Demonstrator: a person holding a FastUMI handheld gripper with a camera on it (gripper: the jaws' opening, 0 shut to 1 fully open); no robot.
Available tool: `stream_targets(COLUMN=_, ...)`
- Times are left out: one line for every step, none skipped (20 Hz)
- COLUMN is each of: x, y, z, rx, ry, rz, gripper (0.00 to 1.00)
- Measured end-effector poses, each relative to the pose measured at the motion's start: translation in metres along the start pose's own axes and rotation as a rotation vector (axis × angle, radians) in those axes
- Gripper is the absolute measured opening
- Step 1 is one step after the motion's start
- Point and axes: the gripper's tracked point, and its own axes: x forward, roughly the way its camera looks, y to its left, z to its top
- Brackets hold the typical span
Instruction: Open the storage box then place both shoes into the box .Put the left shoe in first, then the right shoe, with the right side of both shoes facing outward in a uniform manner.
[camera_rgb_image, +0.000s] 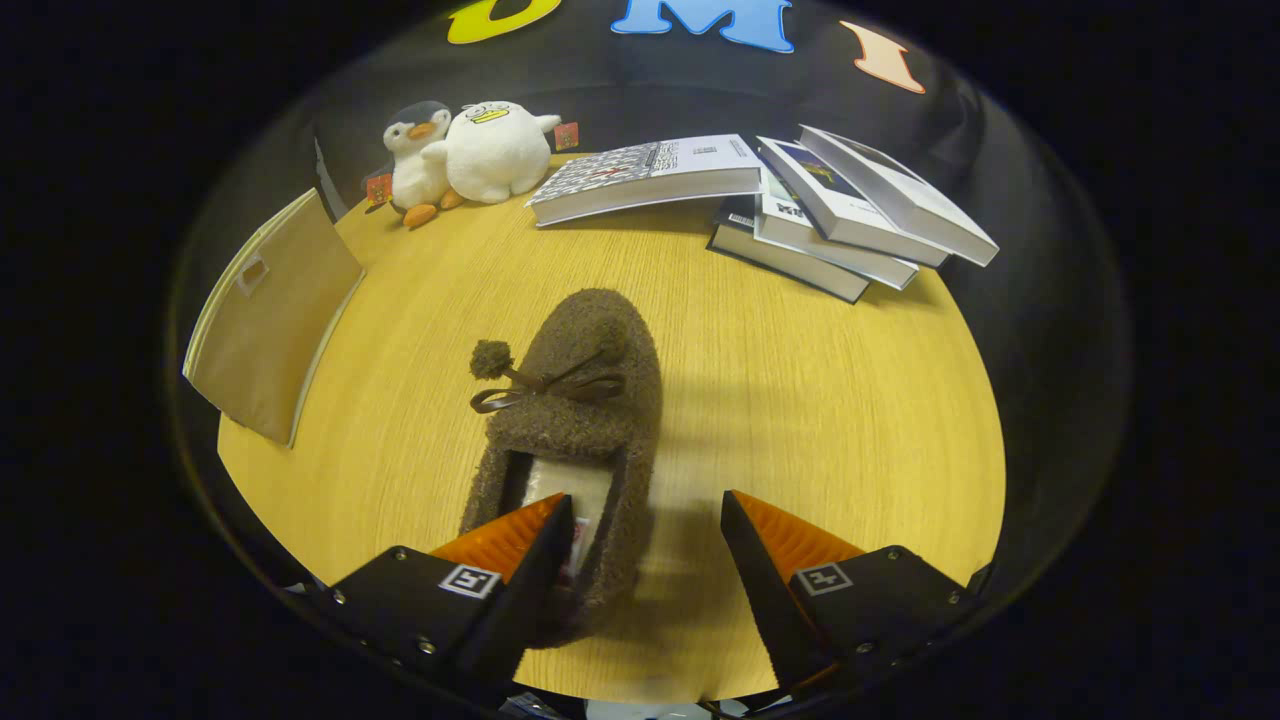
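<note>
Currently the hand-held gripper (647, 520) is spread wide, with its jaws well apart and pinching nothing. One finger (520, 545) sits over the heel opening of the shoe (585, 400); the other finger (775, 540) is beside the shoe, over bare surface (820, 400), so the shoe's outer wall lies between them.

The shoe is a brown fleece slipper lying upright on its sole near the middle of the surface, toe pointing away from the fingers toward the far edge. A thin bow (560, 388) with a pompom (491, 359) sits across its upper, and a pale lining shows inside the opening.

The box (270, 320), a flat tan fabric panel with a small cut-out handle, stands tilted at the surface's left edge, well apart from the shoe; whether it is open cannot be told.

Two plush toys stand touching each other at the far left corner: a penguin (418, 160) and a white duck (495, 150). Books (790, 200) lie in a loose, overlapping pile along the far edge, toward the right.
</note>
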Motion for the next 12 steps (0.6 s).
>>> stream_targets(x=0.001, y=0.002, z=-0.001, rx=0.007, ry=0.003, rz=0.011, gripper=0.84)
stream_targets(x=0.001, y=0.005, z=0.000, rx=0.011, ry=0.006, rz=0.027, gripper=0.76)
stream_targets(x=0.003, y=0.010, z=-0.001, rx=0.022, ry=0.009, rz=0.043, gripper=0.72)
stream_targets(x=0.003, y=0.013, z=-0.001, rx=0.029, ry=0.011, rz=0.053, gripper=0.57)
stream_targets(x=0.004, y=0.010, z=0.000, rx=0.030, ry=0.010, rz=0.030, gripper=0.49)
stream_targets(x=0.005, y=0.006, z=0.000, rx=0.028, ry=0.013, rz=0.005, gripper=0.31)
stream_targets(x=0.006, y=0.004, z=-0.001, rx=0.047, ry=0.018, rz=-0.006, gripper=0.24)
stream_targets(x=0.005, y=0.007, z=-0.003, rx=0.064, ry=0.033, rz=0.003, gripper=0.07)
stream_targets(x=0.005, y=0.006, z=-0.003, rx=0.087, ry=0.048, rz=0.011, gripper=0.08)
stream_targets(x=0.005, y=0.007, z=-0.003, rx=0.108, ry=0.058, rz=0.015, gripper=0.07)
stream_targets(x=0.001, y=0.002, z=0.001, rx=0.136, ry=0.046, rz=-0.001, gripper=0.07)
stream_targets(x=0.001, y=0.003, z=-0.002, rx=0.152, ry=0.048, rz=-0.003, gripper=0.00)
